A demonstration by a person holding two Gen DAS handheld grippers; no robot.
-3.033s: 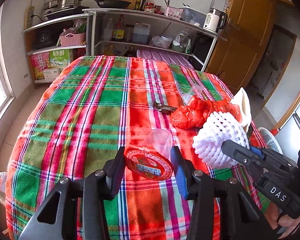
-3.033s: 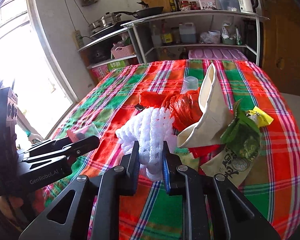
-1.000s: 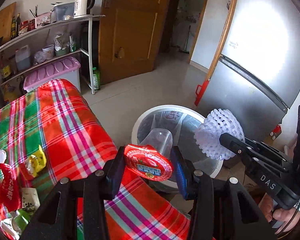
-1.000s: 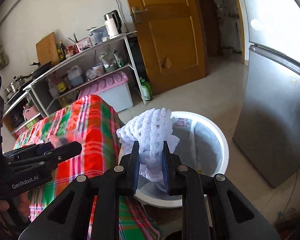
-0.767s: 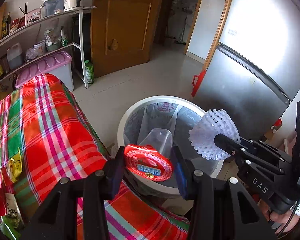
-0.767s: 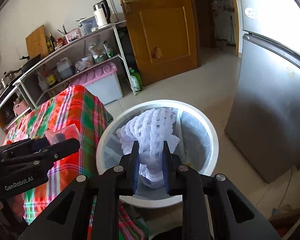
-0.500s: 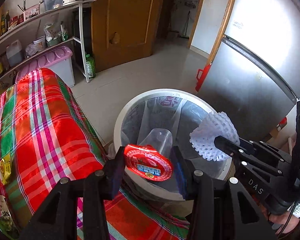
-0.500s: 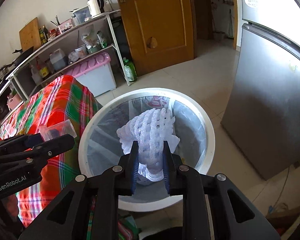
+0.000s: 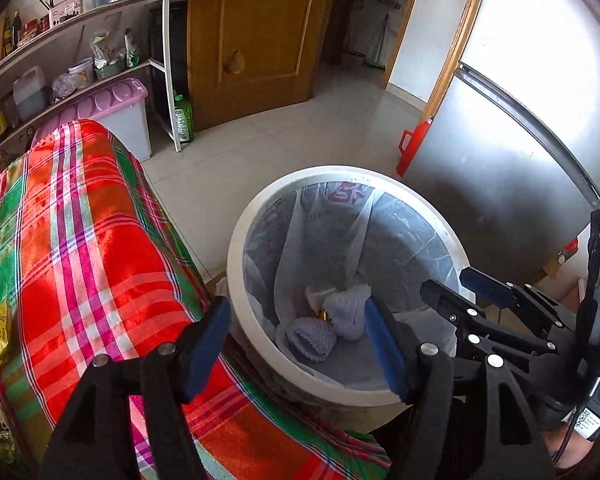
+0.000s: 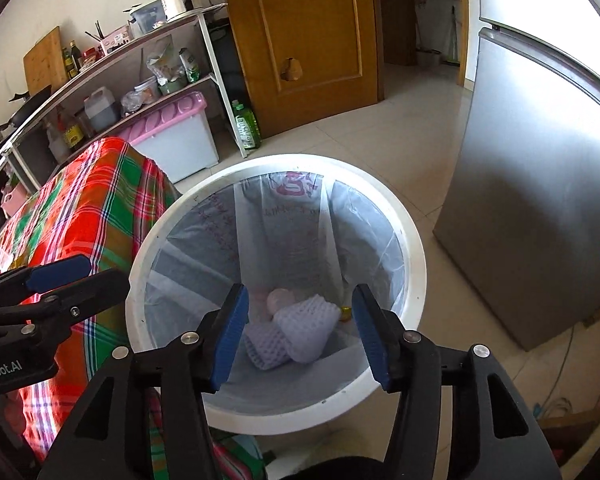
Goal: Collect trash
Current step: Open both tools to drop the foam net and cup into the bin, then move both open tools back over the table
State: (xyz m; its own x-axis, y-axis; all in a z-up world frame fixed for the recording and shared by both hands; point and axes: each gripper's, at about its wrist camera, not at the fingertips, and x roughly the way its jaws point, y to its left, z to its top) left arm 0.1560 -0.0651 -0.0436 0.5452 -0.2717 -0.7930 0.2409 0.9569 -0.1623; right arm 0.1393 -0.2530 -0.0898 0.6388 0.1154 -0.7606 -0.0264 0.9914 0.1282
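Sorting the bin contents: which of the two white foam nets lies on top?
The larger foam net lies on top, overlapping the smaller net in the trash bin.

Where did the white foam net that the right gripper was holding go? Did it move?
Yes. The white foam net dropped from the opening right gripper, now empty, to the bottom of the white bin.

One white bin (image 10: 414, 264), two white foam fruit nets (image 10: 306, 322) and one clear plastic cup (image 10: 278, 299) inside it, two claws (image 10: 298, 334).
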